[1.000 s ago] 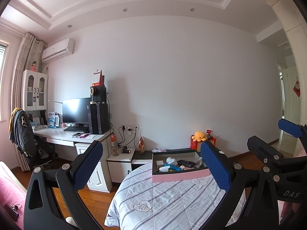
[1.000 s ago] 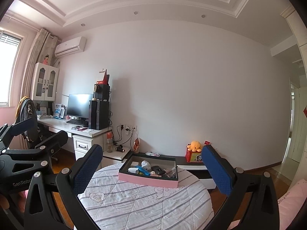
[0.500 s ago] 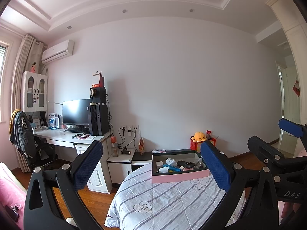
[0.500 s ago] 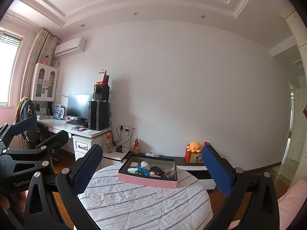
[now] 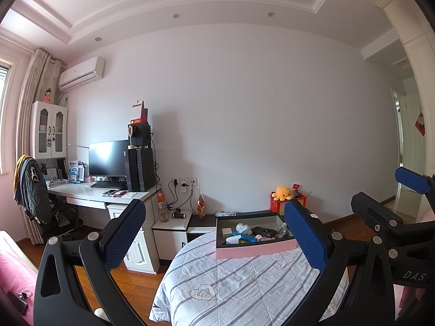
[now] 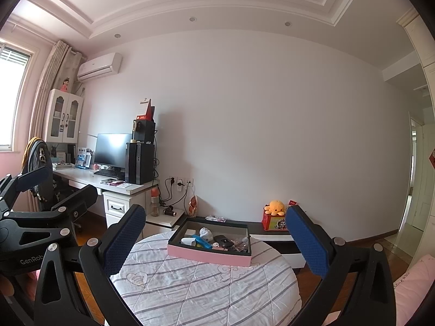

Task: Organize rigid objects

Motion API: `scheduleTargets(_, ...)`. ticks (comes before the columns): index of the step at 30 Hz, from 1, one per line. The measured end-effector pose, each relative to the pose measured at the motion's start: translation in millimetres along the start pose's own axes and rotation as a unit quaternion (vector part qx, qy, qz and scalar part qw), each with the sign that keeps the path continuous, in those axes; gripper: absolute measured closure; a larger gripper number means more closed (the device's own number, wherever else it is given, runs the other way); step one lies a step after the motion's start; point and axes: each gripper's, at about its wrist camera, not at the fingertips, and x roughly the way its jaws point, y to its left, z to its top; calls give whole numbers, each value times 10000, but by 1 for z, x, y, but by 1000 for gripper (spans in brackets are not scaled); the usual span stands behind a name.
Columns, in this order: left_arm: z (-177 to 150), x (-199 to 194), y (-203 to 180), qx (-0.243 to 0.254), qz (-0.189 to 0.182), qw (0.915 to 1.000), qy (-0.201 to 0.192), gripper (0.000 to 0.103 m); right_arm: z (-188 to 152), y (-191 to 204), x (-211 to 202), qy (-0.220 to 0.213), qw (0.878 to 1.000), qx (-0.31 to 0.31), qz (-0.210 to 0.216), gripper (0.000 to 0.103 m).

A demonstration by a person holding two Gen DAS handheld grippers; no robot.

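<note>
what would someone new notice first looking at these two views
Probably the pink box full of small clutter, sitting on the striped quilt of the round table, straight ahead of both wide-open grippers, left and right. Next, the orange plush octopus on a red box against the bare wall, and the black monitor on the white desk to the left.

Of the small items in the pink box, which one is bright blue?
The flat blue piece in the pink box, lying between the white item at its left end and the black device. The others look white, black or pinkish.
</note>
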Motion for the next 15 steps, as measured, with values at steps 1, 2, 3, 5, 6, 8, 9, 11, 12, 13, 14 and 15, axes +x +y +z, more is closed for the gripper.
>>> scheduleTargets(1, 1, 0, 0, 2, 0, 10000, 1, 0, 0, 0, 0, -6, 10000, -3, 2, 0)
scheduleTargets(2, 0, 0, 0, 2, 2, 10000, 0, 0, 0, 0, -1, 0, 10000, -1, 2, 0)
scheduleTargets(3, 0, 0, 0, 0, -1, 10000, -2, 0, 0, 0, -1, 3, 10000, 1, 0, 0)
scheduleTargets(5, 0, 0, 0, 2, -2, 10000, 8, 0, 0, 0, -1, -3, 10000, 0, -4, 0)
scheduleTargets(6, 0, 0, 0, 5, -1, 10000, 2, 0, 0, 0, -1, -1, 10000, -2, -7, 0)
scheduleTargets(8, 0, -1, 0, 14, 3, 10000, 7, 0, 0, 1, -1, 11, 10000, 0, -12, 0)
scheduleTargets(9, 1, -1, 1, 13, 0, 10000, 2, 0, 1, 2, -1, 15, 10000, 1, -12, 0)
scheduleTargets(11, 0, -1, 0, 12, 0, 10000, 6, 0, 0, 2, -2, 17, 10000, 3, -15, 0)
scheduleTargets(12, 0, -1, 0, 9, 0, 10000, -4, 0, 0, 2, -2, 19, 10000, 2, -17, 0)
scheduleTargets(13, 1, -1, 0, 10, 1, 10000, -2, 0, 0, 3, -2, 14, 10000, 1, -20, 0)
scheduleTargets(14, 0, 0, 0, 12, 3, 10000, 1, 0, 0, 3, -2, 13, 10000, -1, -23, 0)
scheduleTargets(15, 0, 0, 0, 14, -1, 10000, -1, 0, 0, 3, -3, 15, 10000, 0, -21, 0)
